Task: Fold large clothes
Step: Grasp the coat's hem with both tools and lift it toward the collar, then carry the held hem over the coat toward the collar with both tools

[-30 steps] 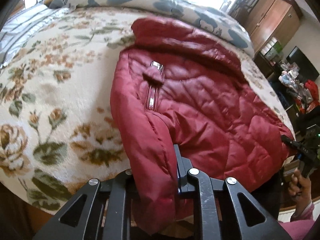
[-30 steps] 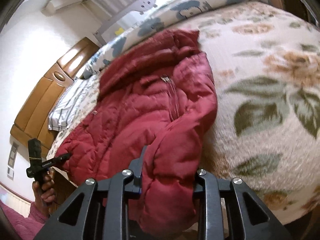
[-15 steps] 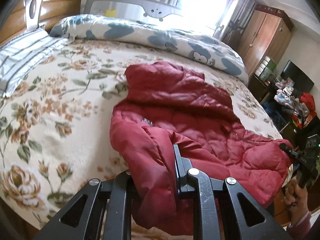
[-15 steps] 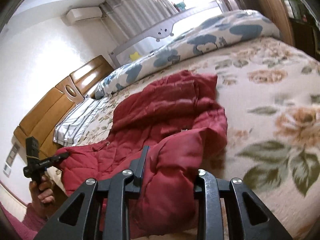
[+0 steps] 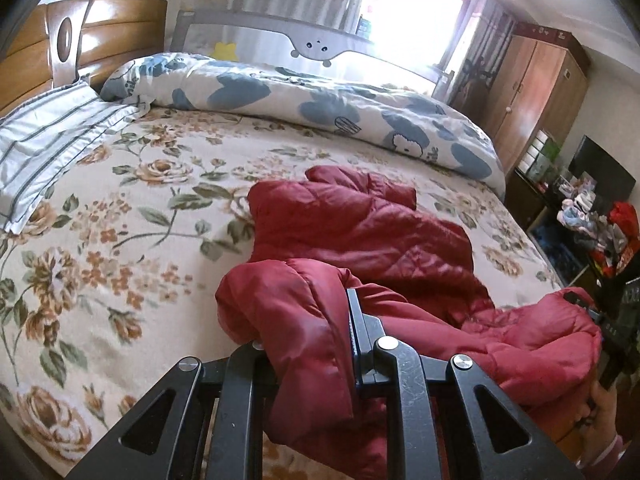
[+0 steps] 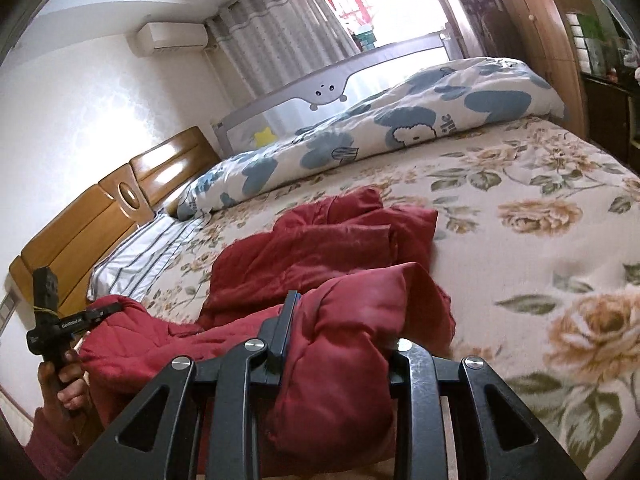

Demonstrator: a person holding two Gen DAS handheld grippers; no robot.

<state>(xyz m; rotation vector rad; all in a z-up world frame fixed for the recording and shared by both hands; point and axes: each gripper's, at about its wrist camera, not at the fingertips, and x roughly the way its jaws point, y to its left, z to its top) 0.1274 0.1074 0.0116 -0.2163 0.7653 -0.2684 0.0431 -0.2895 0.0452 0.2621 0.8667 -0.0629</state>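
Red quilted jacket (image 5: pixel 360 236) on the floral bedspread (image 5: pixel 120 240), near edge raised. I've left gripper (image 5: pixel 304 344) and right gripper (image 6: pixel 340 344) both clamped on its hem corners — puffy, light, slick; I'd grip thick seams.

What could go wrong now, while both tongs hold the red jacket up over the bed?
1. The quilted red jacket looks slippery, and each pair of tongs, left and right, pinches only a thick bunched edge, so one side may slip out and spoil the fold.
2. The far part is already crumpled on the floral blanket; laying the lifted edge over it may trap wrinkles.
3. The middle sags between the tongs, so the fold line may land crooked.
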